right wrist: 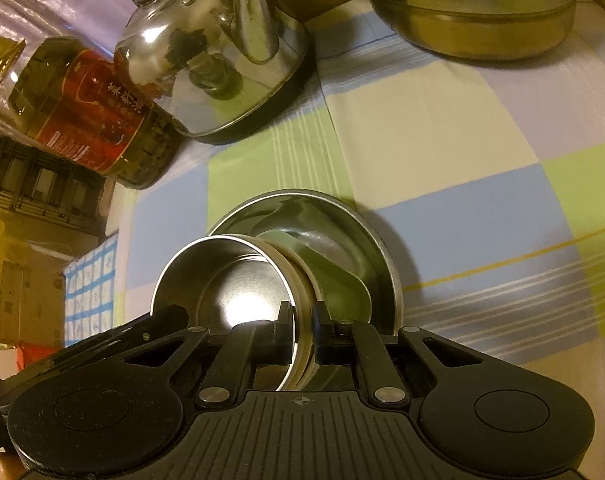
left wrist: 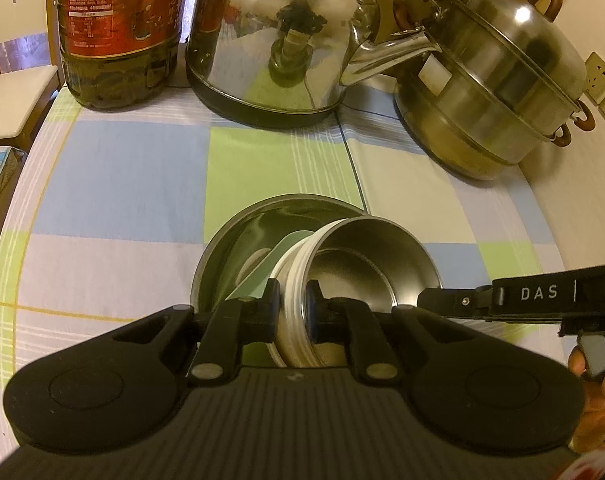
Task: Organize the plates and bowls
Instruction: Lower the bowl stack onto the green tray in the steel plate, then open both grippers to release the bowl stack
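A white-walled bowl with a steel inside (left wrist: 366, 256) is held tilted over a wide steel plate (left wrist: 238, 236) on the checked cloth. A pale green dish (left wrist: 258, 276) leans in the plate behind the bowl. My left gripper (left wrist: 293, 308) is shut on the bowl's rim. My right gripper (right wrist: 303, 320) is shut on the opposite rim of the same bowl (right wrist: 230, 276); the steel plate (right wrist: 358, 232) and green dish (right wrist: 342, 280) lie beyond it. The right gripper also shows in the left wrist view (left wrist: 502, 300).
A steel kettle (left wrist: 278, 40), a stacked steel steamer pot (left wrist: 498, 88) and a dark oil bottle with a red label (left wrist: 118, 28) stand along the back of the table. The table's left edge (left wrist: 18, 184) drops to a chair. Checked cloth (right wrist: 482, 160) lies to the right.
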`<state>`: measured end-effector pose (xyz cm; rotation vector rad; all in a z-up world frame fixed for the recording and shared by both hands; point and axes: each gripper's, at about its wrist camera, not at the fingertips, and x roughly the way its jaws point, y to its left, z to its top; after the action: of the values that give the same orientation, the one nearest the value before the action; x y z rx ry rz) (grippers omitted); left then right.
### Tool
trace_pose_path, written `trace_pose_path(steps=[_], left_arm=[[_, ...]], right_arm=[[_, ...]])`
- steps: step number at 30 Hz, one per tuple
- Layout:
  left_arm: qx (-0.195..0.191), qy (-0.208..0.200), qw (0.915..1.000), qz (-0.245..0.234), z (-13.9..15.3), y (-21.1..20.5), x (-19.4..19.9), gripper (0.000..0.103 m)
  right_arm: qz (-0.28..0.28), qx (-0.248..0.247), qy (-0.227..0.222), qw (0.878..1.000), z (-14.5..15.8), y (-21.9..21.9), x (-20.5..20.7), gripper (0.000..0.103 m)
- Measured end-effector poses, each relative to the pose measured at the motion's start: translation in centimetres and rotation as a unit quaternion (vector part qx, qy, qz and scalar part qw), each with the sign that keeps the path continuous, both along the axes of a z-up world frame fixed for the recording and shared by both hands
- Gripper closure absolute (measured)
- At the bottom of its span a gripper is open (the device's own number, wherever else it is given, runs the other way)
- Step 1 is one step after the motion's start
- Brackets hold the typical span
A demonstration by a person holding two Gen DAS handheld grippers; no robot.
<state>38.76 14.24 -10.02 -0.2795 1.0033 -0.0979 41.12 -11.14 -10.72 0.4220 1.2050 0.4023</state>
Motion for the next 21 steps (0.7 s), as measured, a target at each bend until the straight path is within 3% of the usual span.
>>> trace_pose_path(steps=[9,21], left_arm=[[0.001,0.003,1.0000,0.000,-0.03,-0.05,-0.01,0.092],[0.008,-0.006,0.9998,0.015,0.43,-0.17,-0.54,0.088]], right_arm=[[0.008,-0.011,0.011,1.000,0.14,0.31,0.48,0.093],[0.016,-0.016,-0.016,1.000,0.44,0.43,-0.34,0.093]])
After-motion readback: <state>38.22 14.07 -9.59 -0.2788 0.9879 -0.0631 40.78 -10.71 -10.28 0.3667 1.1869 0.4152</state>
